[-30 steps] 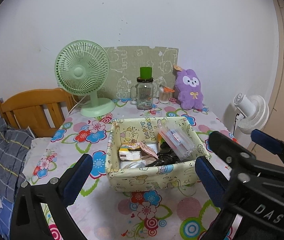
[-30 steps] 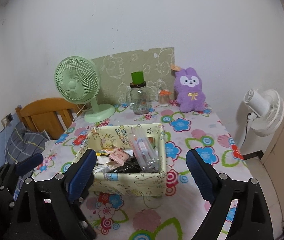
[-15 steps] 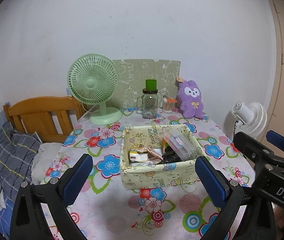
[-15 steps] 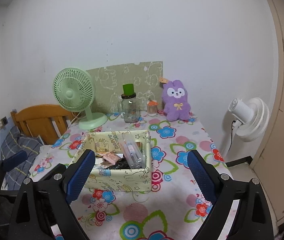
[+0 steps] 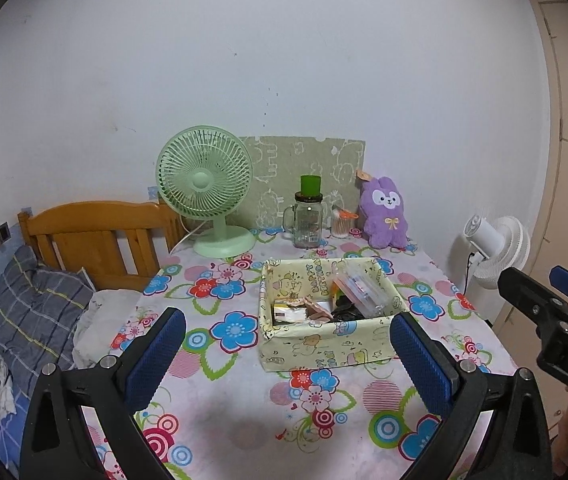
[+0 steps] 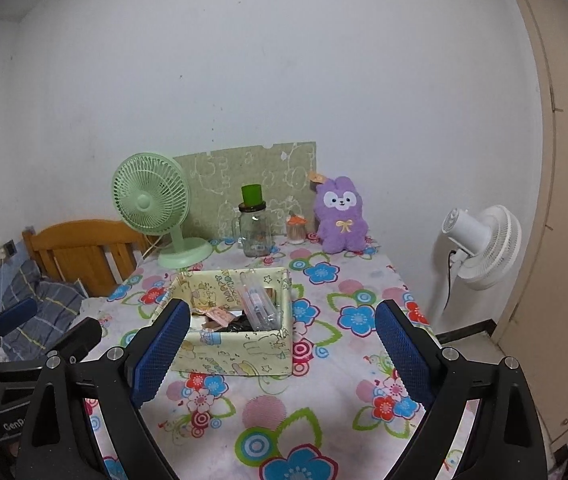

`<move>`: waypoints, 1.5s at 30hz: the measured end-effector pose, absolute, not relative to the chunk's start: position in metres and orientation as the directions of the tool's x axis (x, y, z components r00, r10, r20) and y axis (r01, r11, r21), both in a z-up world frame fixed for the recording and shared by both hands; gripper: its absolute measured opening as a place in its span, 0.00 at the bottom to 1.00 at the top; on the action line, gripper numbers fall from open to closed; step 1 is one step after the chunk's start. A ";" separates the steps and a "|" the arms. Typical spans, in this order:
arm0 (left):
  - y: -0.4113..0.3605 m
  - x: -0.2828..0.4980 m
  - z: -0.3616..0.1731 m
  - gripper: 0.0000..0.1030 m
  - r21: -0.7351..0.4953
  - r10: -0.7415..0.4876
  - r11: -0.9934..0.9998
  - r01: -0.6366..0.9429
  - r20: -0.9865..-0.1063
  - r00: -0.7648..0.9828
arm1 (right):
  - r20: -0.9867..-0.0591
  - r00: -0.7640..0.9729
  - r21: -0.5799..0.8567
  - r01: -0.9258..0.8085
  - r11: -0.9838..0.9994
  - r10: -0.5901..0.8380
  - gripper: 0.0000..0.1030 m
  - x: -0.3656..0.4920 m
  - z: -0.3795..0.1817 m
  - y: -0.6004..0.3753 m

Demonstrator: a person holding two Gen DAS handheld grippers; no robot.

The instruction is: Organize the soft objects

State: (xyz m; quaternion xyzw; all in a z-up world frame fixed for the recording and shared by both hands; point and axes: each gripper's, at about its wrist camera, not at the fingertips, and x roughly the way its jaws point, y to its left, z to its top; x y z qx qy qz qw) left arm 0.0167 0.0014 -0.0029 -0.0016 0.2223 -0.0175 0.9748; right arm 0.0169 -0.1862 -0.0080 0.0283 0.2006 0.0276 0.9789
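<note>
While both are held above the near edge of the surface (image 5: 243,432), the left hand-held gripper (image 5: 288,356) and right hand-held gripper (image 6: 279,348) gape wide and empty; the purple plush rabbit (image 6: 340,216) sits upright at the far right corner, behind the fabric box (image 5: 324,344).

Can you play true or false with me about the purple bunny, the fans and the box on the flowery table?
1. The purple bunny sits inside the yellow box. False: it sits at the back of the table, by the wall.
2. The green fan stands on the table. True.
3. The left gripper is squeezing the bunny. False: it is open and holds nothing.
4. The white fan stands off the table, on its right side. True.
5. The right gripper is open. True.
</note>
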 end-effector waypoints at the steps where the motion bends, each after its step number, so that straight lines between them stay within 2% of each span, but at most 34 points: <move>1: 0.002 0.014 -0.002 1.00 -0.013 -0.038 0.999 0.036 -0.429 0.902 | -0.389 0.919 0.064 -0.039 0.997 0.061 0.93 0.014 -0.007 -0.187; 7: 0.001 0.004 -0.001 1.00 -0.016 -0.050 0.999 0.048 -0.419 0.907 | -0.372 0.928 0.042 -0.011 0.999 0.026 0.94 0.001 -0.007 -0.186; 45: -0.007 -0.004 -0.001 1.00 -0.009 -0.051 0.999 0.052 -0.417 0.908 | -0.392 0.919 0.064 -0.026 0.998 0.049 0.95 0.001 -0.012 -0.187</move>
